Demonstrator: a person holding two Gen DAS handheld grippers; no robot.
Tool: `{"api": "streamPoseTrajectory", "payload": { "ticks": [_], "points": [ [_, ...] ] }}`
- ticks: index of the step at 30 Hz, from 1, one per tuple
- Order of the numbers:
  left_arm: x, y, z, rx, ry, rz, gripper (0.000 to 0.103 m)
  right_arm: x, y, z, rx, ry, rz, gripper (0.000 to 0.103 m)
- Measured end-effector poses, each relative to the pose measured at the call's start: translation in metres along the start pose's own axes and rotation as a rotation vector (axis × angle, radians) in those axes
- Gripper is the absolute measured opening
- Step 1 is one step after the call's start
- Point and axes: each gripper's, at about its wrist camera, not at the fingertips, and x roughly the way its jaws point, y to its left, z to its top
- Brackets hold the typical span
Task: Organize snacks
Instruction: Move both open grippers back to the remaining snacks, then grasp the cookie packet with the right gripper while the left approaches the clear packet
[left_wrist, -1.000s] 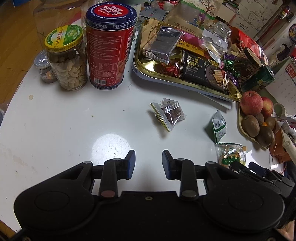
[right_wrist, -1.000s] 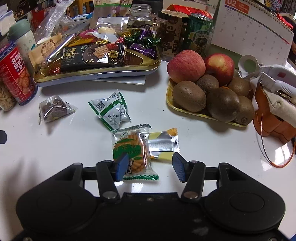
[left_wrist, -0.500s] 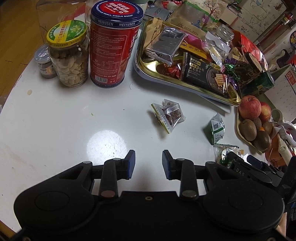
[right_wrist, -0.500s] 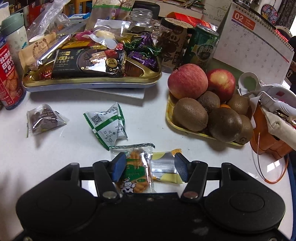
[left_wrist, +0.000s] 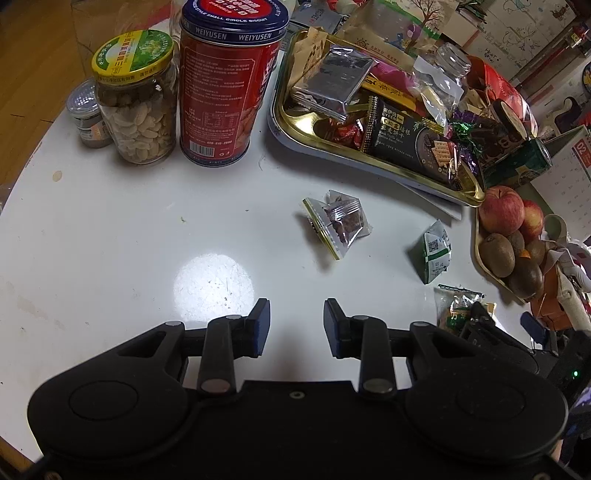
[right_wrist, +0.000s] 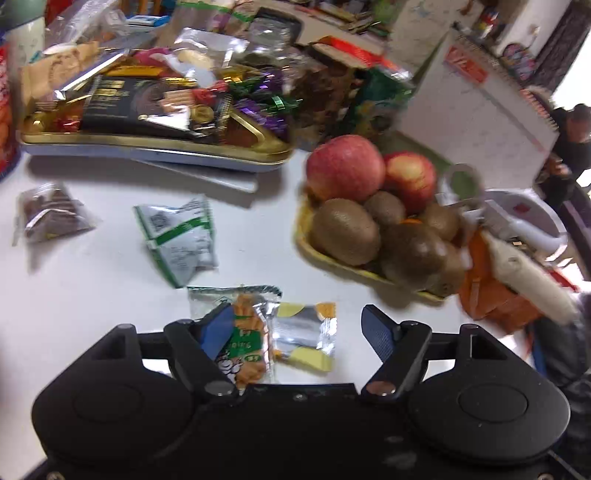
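A gold tray (left_wrist: 369, 162) (right_wrist: 155, 146) at the back holds several wrapped snacks. Loose on the white table lie a clear packet of dark pieces (left_wrist: 341, 225) (right_wrist: 48, 216), a green-and-white packet (left_wrist: 434, 251) (right_wrist: 181, 236), an orange-and-green snack packet (right_wrist: 247, 332) (left_wrist: 452, 306) and a small yellow-and-silver packet (right_wrist: 306, 339). My right gripper (right_wrist: 295, 328) is open with these last two packets between its fingers, low over the table. My left gripper (left_wrist: 295, 325) is open and empty over bare table, well short of the clear packet.
A red biscuit tin (left_wrist: 229, 81), a jar of nuts (left_wrist: 136, 99) and a small jar (left_wrist: 86, 114) stand at the back left. A fruit tray with apples and kiwis (right_wrist: 373, 221) (left_wrist: 509, 240), an orange bag (right_wrist: 495, 295) and a desk calendar (right_wrist: 476, 103) crowd the right.
My right gripper has moved forward and down over the orange-and-green and yellow packets, and its jaws have opened wider. My left gripper has drawn back and up a little, still open.
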Motion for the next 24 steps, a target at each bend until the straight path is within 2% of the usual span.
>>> {"api": "streamPoseTrajectory", "payload": {
  "ticks": [3, 5, 10, 11, 12, 14, 15, 17, 19, 20, 21, 23, 24],
  "points": [
    [0.000, 0.001, 0.000, -0.005, -0.001, 0.002, 0.043, 0.006, 0.001, -0.007, -0.017, 0.025, 0.040, 0.078],
    [0.001, 0.001, -0.001, -0.006, 0.000, 0.004, 0.043, 0.007, -0.001, -0.007, -0.014, 0.022, 0.022, 0.084],
    [0.005, -0.001, -0.002, 0.009, 0.014, 0.011, 0.043, 0.010, -0.004, -0.011, -0.031, 0.001, 0.070, 0.083],
    [0.006, -0.001, -0.002, 0.010, 0.017, 0.012, 0.043, 0.010, -0.007, -0.013, -0.020, -0.013, 0.113, 0.075],
    [0.007, -0.001, -0.003, 0.011, 0.021, 0.014, 0.043, 0.010, -0.012, -0.014, 0.005, -0.013, 0.161, 0.060],
    [0.009, -0.001, -0.003, 0.013, 0.025, 0.017, 0.043, 0.011, -0.020, -0.015, 0.044, 0.013, 0.228, 0.046],
    [0.009, -0.001, -0.003, 0.015, 0.026, 0.021, 0.043, 0.011, -0.021, -0.015, 0.048, 0.022, 0.244, 0.040],
    [0.011, -0.001, -0.003, 0.015, 0.029, 0.028, 0.043, 0.009, -0.023, -0.017, 0.042, 0.029, 0.264, 0.037],
    [0.012, -0.002, -0.003, 0.015, 0.035, 0.025, 0.043, 0.009, -0.026, -0.019, 0.045, 0.045, 0.273, 0.037],
    [0.012, -0.003, -0.004, 0.020, 0.036, 0.023, 0.043, 0.009, -0.029, -0.020, 0.061, 0.064, 0.283, 0.041],
    [0.012, -0.004, -0.004, 0.025, 0.036, 0.022, 0.043, 0.008, -0.032, -0.020, 0.073, 0.087, 0.287, 0.051],
    [0.012, -0.006, -0.004, 0.036, 0.035, 0.026, 0.043, 0.007, -0.038, -0.026, 0.093, 0.128, 0.333, 0.063],
    [0.012, -0.007, -0.004, 0.038, 0.034, 0.026, 0.043, 0.006, -0.041, -0.029, 0.087, 0.134, 0.369, 0.064]
  ]
}}
